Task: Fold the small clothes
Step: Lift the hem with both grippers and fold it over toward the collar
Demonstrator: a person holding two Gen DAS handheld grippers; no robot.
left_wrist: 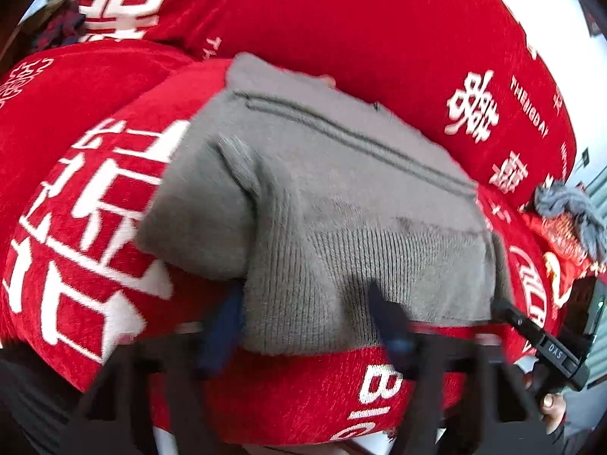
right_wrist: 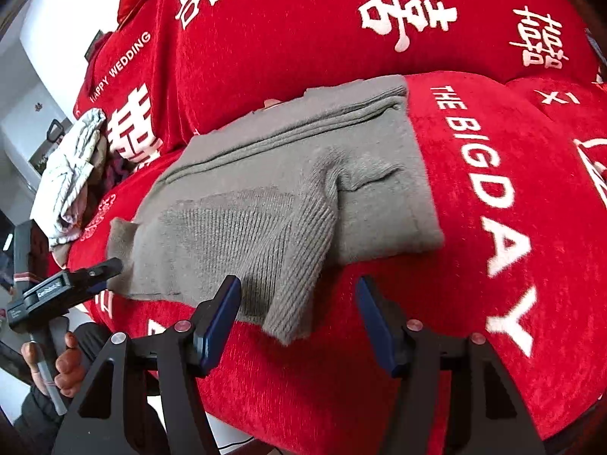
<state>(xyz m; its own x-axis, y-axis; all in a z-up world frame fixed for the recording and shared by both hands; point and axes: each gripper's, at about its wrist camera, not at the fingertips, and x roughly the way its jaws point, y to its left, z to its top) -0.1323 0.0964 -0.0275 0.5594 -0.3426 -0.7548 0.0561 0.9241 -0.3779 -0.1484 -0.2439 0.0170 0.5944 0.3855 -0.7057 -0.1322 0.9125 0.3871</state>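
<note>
Both hand-held grippers, left point(left_wrist: 307, 326) and right point(right_wrist: 299, 313), tilted downward, jaws released, at grey sweater point(right_wrist: 265, 197) hem

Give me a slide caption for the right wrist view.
Open right gripper hovers at the near edge of a folded grey knit garment on a red cover.

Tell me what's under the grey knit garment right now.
The grey knit garment lies folded on the red printed cover, which shows all around it. Whether anything is tucked under or inside its folds cannot be seen.
</note>
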